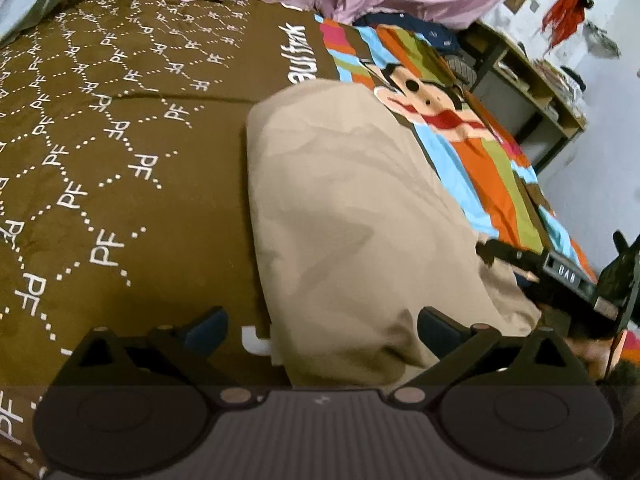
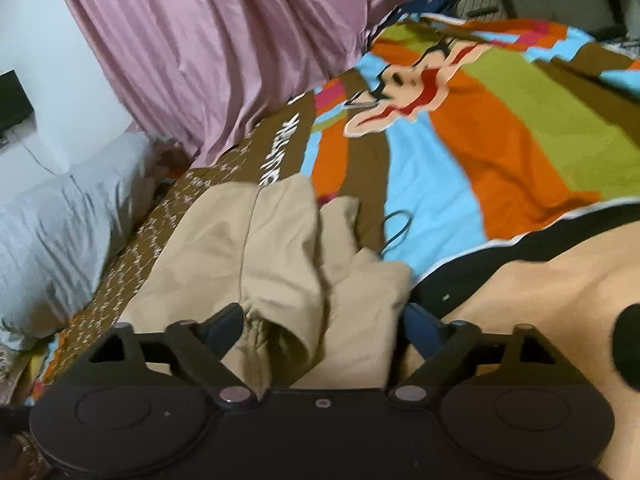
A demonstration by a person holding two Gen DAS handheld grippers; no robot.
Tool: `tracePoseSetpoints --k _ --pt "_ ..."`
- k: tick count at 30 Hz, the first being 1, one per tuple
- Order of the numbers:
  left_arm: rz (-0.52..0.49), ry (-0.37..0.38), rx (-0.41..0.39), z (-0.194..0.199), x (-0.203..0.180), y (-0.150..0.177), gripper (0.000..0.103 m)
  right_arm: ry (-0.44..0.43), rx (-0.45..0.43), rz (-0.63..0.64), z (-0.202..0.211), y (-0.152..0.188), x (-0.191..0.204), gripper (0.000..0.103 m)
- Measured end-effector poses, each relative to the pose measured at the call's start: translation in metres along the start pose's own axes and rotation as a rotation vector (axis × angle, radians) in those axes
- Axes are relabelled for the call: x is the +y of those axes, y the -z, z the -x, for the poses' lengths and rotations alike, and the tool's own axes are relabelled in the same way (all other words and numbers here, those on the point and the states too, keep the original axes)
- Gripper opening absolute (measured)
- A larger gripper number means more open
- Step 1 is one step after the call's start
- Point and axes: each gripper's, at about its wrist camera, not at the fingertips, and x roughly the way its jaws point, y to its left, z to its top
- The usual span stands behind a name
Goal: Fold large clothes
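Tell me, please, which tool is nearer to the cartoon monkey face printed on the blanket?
Right, probably. The right tool sits open over the beige garment on the monkey face's side; the left tool is on the patterned brown side.

Plain beige garment (image 1: pixel 352 216), no pattern. Bedspread (image 1: pixel 120 128) brown, covered with white dotted lattice and "PF" letters; one end banded in orange, sky blue, olive green and pink around a cartoon monkey face (image 1: pixel 420 96). Curtain (image 2: pixel 224 52) mauve. Pillow (image 2: pixel 60 216) pale grey.
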Motion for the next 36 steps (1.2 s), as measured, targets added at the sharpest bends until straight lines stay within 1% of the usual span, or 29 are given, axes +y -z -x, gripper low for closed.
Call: tracePoseSetpoints --k 2,5,9,14,17,20,22,24,27,29,31,34,36 --pt "0.014 -0.005 -0.01 0.0 0.005 -0.003 0.102 -0.023 0.014 -0.019 -0.005 0.002 -0.003 0.094" --pt "0.028 -0.019 -0.021 -0.001 0.01 -0.007 0.102 -0.031 0.031 -0.032 -0.011 0.004 -0.005 0.097" --pt "0.042 -0.037 -0.026 -0.007 0.017 -0.015 0.102 -0.056 0.028 -0.038 -0.014 0.006 -0.006 0.102" --pt "0.058 -0.062 -0.06 -0.012 0.03 -0.032 0.102 -0.083 0.018 -0.06 -0.018 0.006 -0.008 0.102" --pt "0.06 -0.029 -0.081 -0.019 0.037 -0.045 0.102 -0.098 0.009 -0.1 -0.023 0.0 -0.01 0.102" --pt "0.057 0.037 -0.074 -0.033 0.041 -0.059 0.102 -0.104 0.014 -0.137 -0.028 -0.005 -0.01 0.103" --pt "0.039 0.078 -0.052 -0.043 0.044 -0.064 0.102 -0.105 0.024 -0.16 -0.031 -0.007 -0.012 0.103" --pt "0.031 0.12 -0.013 -0.055 0.044 -0.068 0.102 -0.109 0.034 -0.173 -0.033 -0.008 -0.013 0.103" --pt "0.021 0.15 0.041 -0.07 0.044 -0.068 0.102 -0.114 0.05 -0.175 -0.036 -0.009 -0.013 0.103" --pt "0.037 0.177 0.057 -0.075 0.046 -0.066 0.102 -0.116 0.061 -0.169 -0.037 -0.009 -0.012 0.103" --pt "0.07 0.206 0.09 -0.082 0.048 -0.065 0.103 -0.117 0.076 -0.158 -0.039 -0.009 -0.011 0.103" --pt "0.107 0.216 0.115 -0.09 0.051 -0.061 0.103 -0.107 0.088 -0.134 -0.04 -0.007 -0.008 0.103" --pt "0.097 0.202 0.112 -0.091 0.048 -0.059 0.103 -0.102 0.09 -0.131 -0.04 -0.007 -0.007 0.102"
